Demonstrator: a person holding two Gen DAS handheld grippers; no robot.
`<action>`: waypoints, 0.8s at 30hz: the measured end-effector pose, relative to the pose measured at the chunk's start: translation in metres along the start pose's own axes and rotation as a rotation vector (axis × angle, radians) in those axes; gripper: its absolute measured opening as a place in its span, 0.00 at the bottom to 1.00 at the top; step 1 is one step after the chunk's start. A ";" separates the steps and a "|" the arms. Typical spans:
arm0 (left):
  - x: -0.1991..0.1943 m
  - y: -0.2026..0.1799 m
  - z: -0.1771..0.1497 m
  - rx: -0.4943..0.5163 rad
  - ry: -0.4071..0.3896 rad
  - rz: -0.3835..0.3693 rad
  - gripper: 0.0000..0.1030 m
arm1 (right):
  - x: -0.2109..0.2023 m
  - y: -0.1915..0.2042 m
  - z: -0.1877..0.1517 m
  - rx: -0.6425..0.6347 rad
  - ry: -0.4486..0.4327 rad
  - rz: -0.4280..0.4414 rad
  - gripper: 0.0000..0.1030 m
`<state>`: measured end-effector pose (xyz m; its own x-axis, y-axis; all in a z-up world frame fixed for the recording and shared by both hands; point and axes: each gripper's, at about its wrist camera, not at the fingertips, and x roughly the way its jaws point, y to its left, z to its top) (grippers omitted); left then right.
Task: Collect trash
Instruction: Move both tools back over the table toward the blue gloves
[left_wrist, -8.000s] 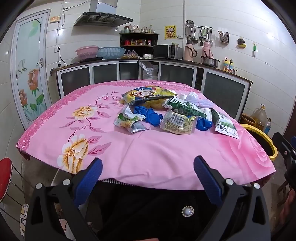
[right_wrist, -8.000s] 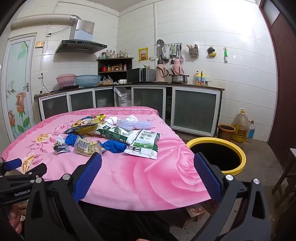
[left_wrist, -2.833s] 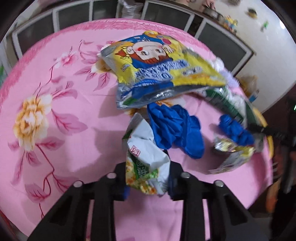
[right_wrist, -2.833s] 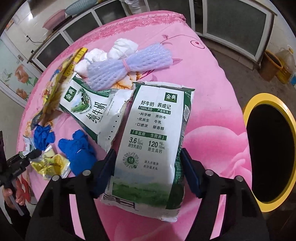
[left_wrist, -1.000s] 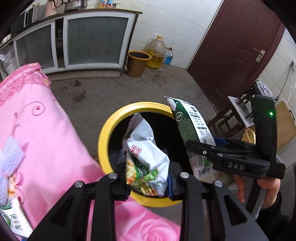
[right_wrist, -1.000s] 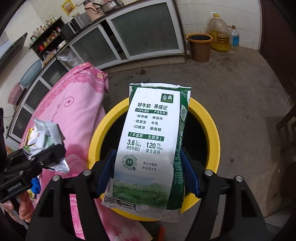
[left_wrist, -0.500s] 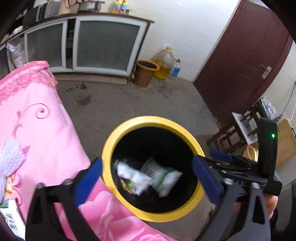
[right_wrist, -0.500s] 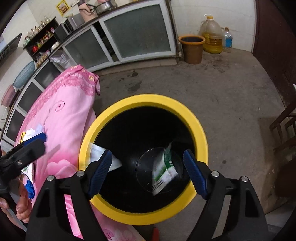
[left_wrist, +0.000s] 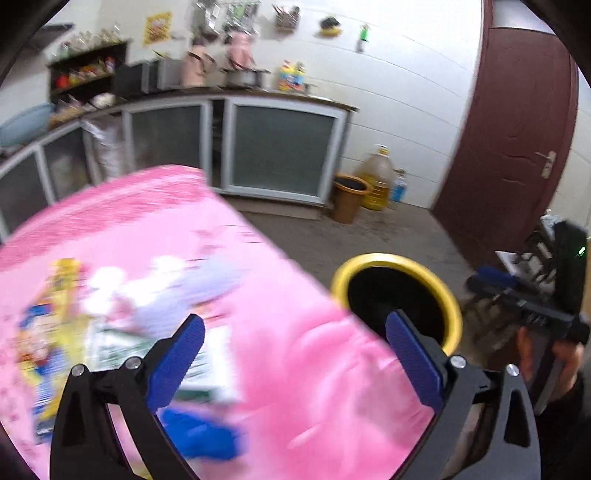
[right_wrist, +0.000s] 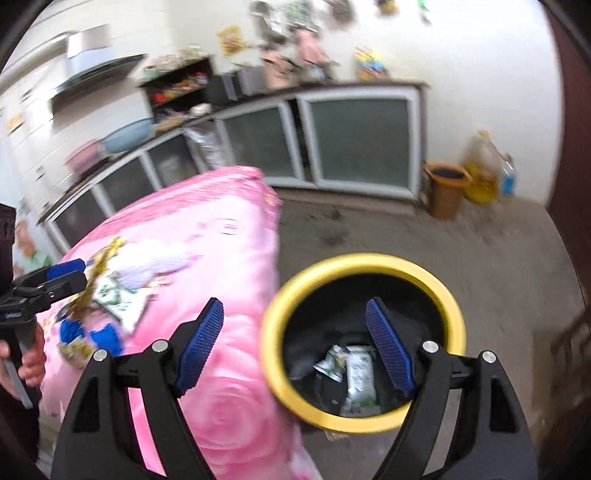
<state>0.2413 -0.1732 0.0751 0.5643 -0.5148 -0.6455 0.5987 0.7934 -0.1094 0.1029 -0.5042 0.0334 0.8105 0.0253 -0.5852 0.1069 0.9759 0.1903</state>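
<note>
A pink floral tablecloth (left_wrist: 303, 369) covers the table, with blurred wrappers (left_wrist: 55, 332) and blue gloves (left_wrist: 199, 435) on it.

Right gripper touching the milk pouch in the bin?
Apart. The right wrist view shows the right gripper open and empty above the yellow-rimmed bin, with the milk pouch lying on the bin's bottom, well below the fingers.

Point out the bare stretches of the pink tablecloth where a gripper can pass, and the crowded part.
Bare cloth: the rose-printed corner beside the yellow-rimmed bin, and the far end toward the cabinets. Crowded: the wrappers, blue gloves and white foam netting bunched near the left gripper.
</note>
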 end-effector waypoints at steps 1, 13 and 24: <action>-0.010 0.009 -0.005 0.001 -0.007 0.024 0.92 | -0.002 0.016 0.001 -0.036 -0.016 0.027 0.74; -0.100 0.130 -0.069 -0.011 -0.008 0.315 0.92 | 0.018 0.156 -0.026 -0.331 0.043 0.246 0.74; -0.099 0.155 -0.122 -0.106 0.051 0.322 0.92 | 0.039 0.219 -0.061 -0.416 0.149 0.406 0.74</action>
<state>0.2092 0.0407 0.0296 0.6839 -0.2176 -0.6963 0.3306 0.9433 0.0299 0.1228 -0.2761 0.0037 0.6467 0.4146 -0.6402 -0.4533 0.8839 0.1145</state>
